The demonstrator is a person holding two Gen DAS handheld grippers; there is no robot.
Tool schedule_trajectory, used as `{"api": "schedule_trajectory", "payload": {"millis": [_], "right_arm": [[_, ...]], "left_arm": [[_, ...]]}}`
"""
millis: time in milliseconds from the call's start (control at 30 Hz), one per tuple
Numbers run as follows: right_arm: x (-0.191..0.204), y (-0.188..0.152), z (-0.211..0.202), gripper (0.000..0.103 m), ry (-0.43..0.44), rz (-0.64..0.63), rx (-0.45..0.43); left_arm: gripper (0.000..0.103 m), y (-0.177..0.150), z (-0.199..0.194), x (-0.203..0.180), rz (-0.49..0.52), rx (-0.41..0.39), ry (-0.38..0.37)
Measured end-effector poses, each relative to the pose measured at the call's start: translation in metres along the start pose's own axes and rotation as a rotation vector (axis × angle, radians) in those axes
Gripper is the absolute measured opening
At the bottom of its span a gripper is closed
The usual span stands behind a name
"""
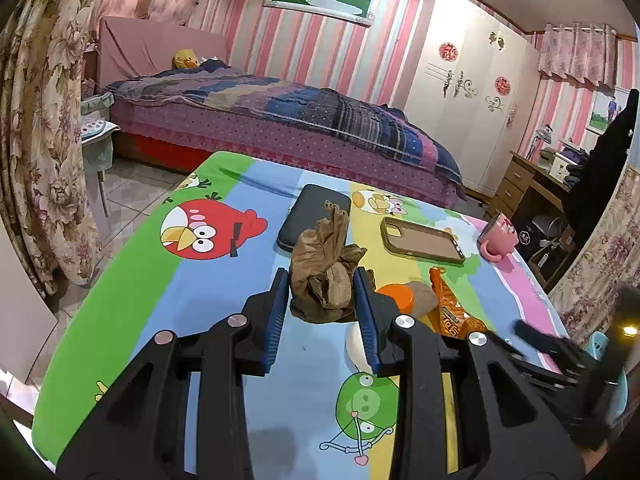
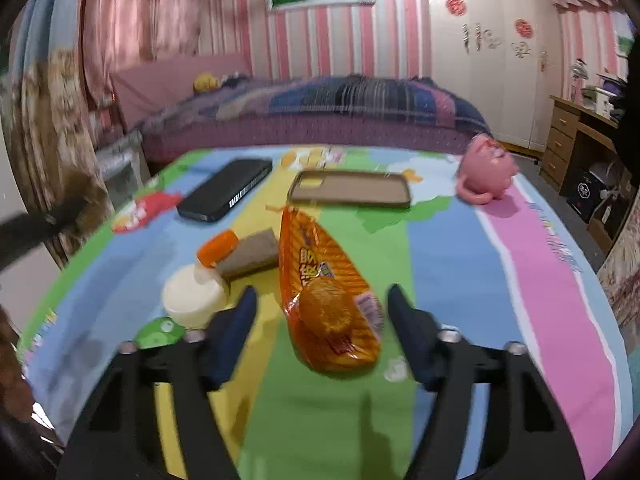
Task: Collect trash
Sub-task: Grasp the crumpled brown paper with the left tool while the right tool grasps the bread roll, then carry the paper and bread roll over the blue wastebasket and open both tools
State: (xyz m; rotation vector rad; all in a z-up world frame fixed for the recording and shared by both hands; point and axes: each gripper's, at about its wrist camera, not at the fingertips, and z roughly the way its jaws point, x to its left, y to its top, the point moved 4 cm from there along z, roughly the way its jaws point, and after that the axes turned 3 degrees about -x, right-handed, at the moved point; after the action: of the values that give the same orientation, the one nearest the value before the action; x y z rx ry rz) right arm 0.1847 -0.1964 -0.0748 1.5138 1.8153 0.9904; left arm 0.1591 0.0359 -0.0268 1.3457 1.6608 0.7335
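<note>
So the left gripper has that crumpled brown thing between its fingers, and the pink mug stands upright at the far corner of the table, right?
Not quite. The left gripper does hold the crumpled brown thing, but the pink mug lies on its side, not upright. The right wrist view shows this best, with its handle down on the tablecloth.

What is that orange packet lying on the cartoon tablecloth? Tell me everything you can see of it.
The orange packet is a shiny, crinkly plastic snack wrapper, wide at the near end and tapering to a twisted tip at the far end. It carries printed lettering and a small pale label; a round biscuit-like shape shows at its wide end. It lies flat on the tablecloth, between the open fingers of the right gripper, which do not touch it.
</note>
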Motion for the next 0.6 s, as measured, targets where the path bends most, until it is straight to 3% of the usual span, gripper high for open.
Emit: {"api": "schedule_trajectory", "payload": {"millis": [33,100,233,467,533,600], "right_arm": [[0.002,-0.001,0.008,0.049,-0.003,-0.006,0.021],[0.003,-0.006,0.024,0.046,-0.014,-0.008,0.099],[-0.003,-0.006,0.021,0.028,-0.003,0.029,0.092],[-0.032,0.010,-0.049,0.024,0.022,0.093,-0.087],[-0.050,0.014,-0.087,0.024,0.013,0.111,-0.164],[-0.076,0.014,-0.128,0.024,-0.049,0.104,-0.242]], "left_arm": [[0.032,0.000,0.001,-0.001,0.004,0.002,-0.003],[0.032,0.000,0.002,-0.001,0.010,0.007,-0.008],[0.032,-0.001,0.005,-0.002,0.018,0.017,-0.016],[0.032,-0.004,0.000,-0.007,0.042,0.004,-0.036],[0.032,-0.006,-0.002,-0.011,0.056,0.002,-0.044],[0.032,-0.008,-0.004,-0.017,0.069,0.005,-0.066]]}}
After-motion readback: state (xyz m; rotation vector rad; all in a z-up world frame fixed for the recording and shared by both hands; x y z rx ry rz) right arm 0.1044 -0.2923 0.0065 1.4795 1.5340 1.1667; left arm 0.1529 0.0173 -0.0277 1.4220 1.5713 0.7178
